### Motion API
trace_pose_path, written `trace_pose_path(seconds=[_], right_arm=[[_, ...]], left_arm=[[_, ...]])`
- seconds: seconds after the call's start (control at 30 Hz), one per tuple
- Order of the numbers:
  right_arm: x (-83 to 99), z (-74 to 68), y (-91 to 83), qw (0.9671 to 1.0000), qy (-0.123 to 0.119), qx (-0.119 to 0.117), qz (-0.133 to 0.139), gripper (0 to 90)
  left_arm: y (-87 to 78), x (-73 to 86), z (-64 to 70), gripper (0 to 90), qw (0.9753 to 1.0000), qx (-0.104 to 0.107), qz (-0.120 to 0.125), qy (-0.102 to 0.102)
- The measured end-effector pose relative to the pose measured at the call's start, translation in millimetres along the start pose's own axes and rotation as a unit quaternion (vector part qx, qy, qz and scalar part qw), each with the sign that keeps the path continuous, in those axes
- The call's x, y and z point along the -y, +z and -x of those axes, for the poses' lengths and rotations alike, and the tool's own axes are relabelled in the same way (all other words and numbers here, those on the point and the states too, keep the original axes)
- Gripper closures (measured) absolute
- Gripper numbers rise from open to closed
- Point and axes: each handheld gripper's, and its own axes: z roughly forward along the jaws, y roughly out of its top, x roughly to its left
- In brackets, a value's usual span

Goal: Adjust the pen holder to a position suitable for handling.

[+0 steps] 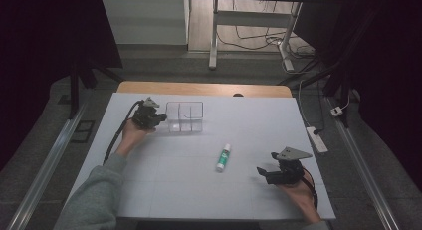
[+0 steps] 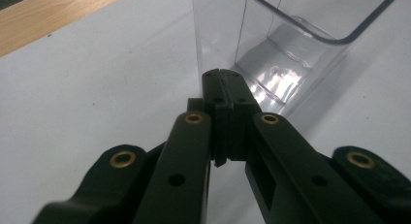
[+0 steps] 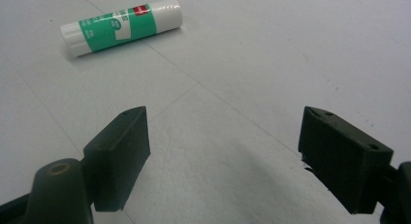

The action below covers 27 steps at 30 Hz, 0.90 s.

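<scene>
Glue stick: we see a white and green glue stick [image 1: 224,157] lying flat on the white table sheet [image 1: 199,185], well apart from the clear plastic divided box [image 1: 184,116].
Left gripper [image 1: 160,119]: jaws pressed together on the box's near wall, in its own view [image 2: 224,95].
Right gripper [image 1: 263,171]: jaws wide apart, empty, near the glue stick [image 3: 122,26]; its view shows the label print.

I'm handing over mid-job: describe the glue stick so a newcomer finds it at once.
Start at the white table and look between the clear divided box at the back left and the open right gripper at the front right. The glue stick lies flat there on its side: a small white tube with a green label.
</scene>
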Motion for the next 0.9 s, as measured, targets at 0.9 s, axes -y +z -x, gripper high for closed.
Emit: trace_pose_path(seconds=[0.9], right_arm=[[0.0,-1.8,0.0,1.0000,-0.001,0.005,0.000,18.6]], left_arm=[[16.2,-16.6,16.7,88.4,0.9995,0.021,0.000,0.022]])
